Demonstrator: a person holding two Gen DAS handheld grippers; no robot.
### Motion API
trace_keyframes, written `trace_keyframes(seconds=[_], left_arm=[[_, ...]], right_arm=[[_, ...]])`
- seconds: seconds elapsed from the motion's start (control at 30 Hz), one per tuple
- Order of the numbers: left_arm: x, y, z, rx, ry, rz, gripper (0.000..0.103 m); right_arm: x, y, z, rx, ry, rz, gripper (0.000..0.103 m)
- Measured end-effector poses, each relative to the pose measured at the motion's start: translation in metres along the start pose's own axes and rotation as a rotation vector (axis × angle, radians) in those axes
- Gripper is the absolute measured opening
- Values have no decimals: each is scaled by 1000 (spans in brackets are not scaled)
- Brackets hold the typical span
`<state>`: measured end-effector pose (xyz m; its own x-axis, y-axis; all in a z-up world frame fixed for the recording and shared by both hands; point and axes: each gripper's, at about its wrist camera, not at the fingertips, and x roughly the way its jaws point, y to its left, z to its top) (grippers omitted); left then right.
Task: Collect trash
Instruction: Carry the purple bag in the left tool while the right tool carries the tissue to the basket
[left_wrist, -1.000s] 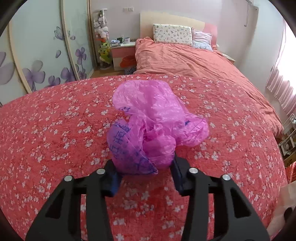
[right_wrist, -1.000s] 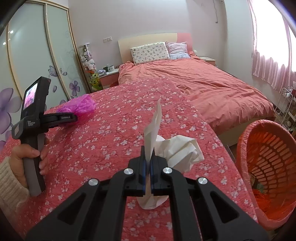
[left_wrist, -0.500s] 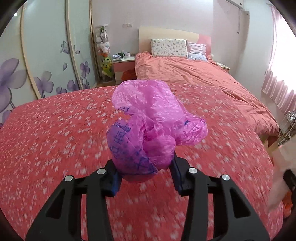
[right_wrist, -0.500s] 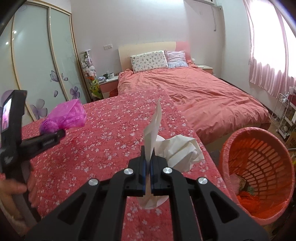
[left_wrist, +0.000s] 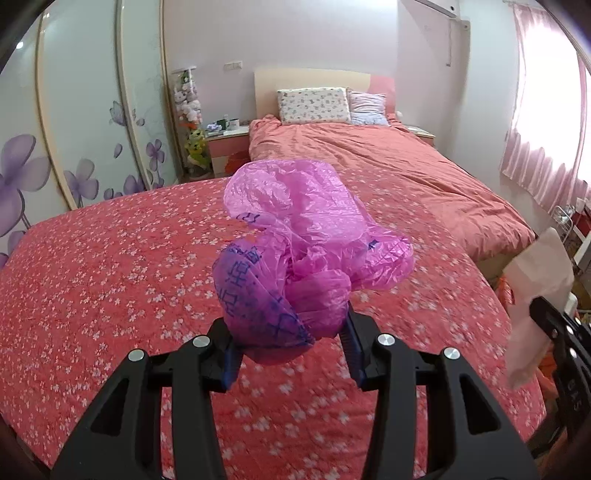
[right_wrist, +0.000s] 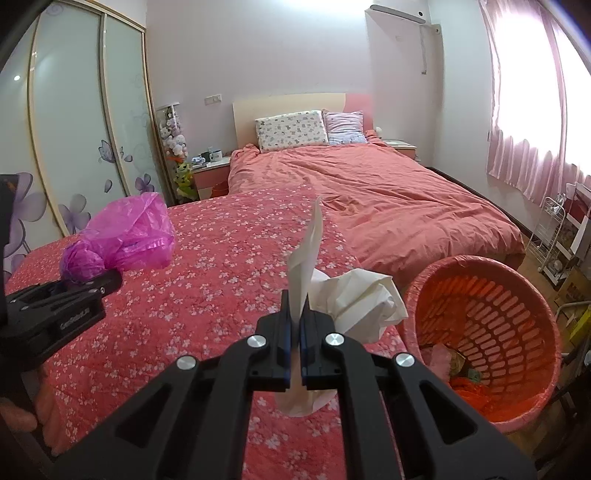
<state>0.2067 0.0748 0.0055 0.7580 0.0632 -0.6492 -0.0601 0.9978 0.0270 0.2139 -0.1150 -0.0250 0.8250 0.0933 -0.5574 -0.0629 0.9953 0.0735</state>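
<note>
Right claw (right_wrist: 293, 325) pinches white tissue (right_wrist: 354, 302), left claw (left_wrist: 291, 343) clamps pink bag (left_wrist: 295, 240); only right view shows basket (right_wrist: 480, 332).

The pink bag (left_wrist: 303, 254) is thin, glossy, crinkled plastic film with dark print, translucent where it balloons. The white tissue (right_wrist: 354, 302) is soft, matt, creased paper. Both claws are matt black plastic with bright metal screws (left claw (left_wrist: 291, 350), right claw (right_wrist: 294, 354)). The orange basket (right_wrist: 517, 302) is smooth slotted plastic; the floral bedspread (left_wrist: 110, 277) is matt cloth.
</note>
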Motion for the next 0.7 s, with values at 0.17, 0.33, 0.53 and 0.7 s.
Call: trace_keyframes(seconds=[0.17, 0.33, 0.53, 0.7], left_arm=[[-5, -13, -7, 18, -2, -36, 46], [-4, -24, -10, 29, 3, -62, 46], [-8, -44, -15, 65, -13, -84, 46], [-8, -60, -17, 84, -11, -130, 46]], right_arm=[[-5, -10, -3, 16, -4, -14, 5], [-10, -22, -6, 26, -12, -36, 5], [-14, -43, -11, 62, -13, -63, 5], [-22, -63, -16, 100, -23, -83, 5]])
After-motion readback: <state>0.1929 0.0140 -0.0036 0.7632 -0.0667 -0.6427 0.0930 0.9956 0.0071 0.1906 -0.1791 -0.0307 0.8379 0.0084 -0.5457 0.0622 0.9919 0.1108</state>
